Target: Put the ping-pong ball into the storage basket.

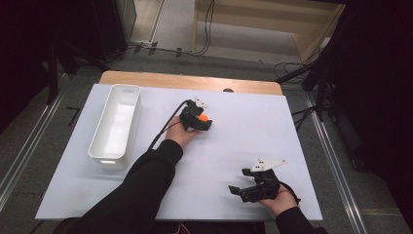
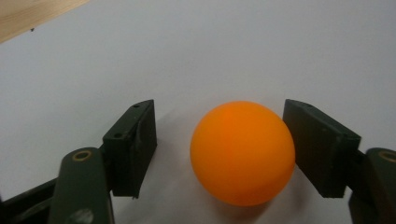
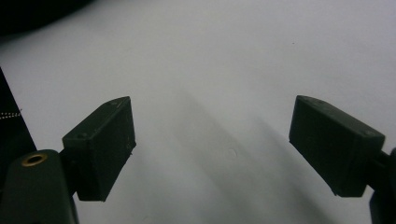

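the orange ball [image 2: 243,153] is seen at frame centre on the white table [image 1: 253,141], between the spread jaws of the left gripper [image 2: 219,140], nearer one jaw, a gap at the other. an off-centre closure could squirt it away. the right gripper [image 3: 212,140] is held wide, empty, lower right in the high view.

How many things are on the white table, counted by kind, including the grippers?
Orange ball: 1
White bin: 1
Grippers: 2, the left gripper around the ball, the right gripper open over bare table
Total: 4
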Motion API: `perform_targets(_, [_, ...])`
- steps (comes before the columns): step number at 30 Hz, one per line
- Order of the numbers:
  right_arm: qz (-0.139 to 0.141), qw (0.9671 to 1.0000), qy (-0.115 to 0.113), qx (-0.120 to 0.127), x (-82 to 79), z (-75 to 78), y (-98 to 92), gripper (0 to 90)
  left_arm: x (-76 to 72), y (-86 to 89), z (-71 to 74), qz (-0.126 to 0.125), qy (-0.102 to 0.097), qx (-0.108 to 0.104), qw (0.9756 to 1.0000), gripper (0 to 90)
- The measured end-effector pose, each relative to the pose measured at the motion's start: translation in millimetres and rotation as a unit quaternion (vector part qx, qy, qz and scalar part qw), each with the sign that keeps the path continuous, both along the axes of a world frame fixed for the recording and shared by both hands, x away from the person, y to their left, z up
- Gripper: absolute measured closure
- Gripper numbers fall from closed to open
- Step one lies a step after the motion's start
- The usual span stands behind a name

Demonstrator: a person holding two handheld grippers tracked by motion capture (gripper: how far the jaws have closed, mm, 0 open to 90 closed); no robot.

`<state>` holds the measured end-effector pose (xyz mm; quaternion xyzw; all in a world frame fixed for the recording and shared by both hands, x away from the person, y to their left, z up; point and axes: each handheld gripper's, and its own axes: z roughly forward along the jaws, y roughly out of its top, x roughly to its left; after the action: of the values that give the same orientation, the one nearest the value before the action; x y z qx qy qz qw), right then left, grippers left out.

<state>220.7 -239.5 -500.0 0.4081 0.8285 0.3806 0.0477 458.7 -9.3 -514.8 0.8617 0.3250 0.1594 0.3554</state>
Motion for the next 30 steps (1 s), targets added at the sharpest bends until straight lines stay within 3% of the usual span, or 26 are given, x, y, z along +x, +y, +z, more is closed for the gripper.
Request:
perform_targets(6, [0.001,1.0,0.0,-0.002,1.2,-0.7,-0.6,13.1,-3.4,1.3,0.5,-0.004,-0.001,-0.01,0.9999,50.6])
perform_targets(18, [0.0,1.0,0.004,0.002,2.8,-1.5,-0.1,13.1,-2.5,2.5,1.6,0.002,0.005,-0.017,0.9998,51.1])
perform_targets(23, [0.0,1.0,0.002,0.001,3.4,-1.6,-0.3,13.1,-0.2,7.8,5.1,0.007,0.039,-0.042,0.9983,51.1])
perform_targets(30, [-0.002,1.0,0.003,0.002,4.3,-1.5,-0.5,13.1,-6.0,8.6,13.3,-0.005,0.056,-0.036,0.9978,51.1])
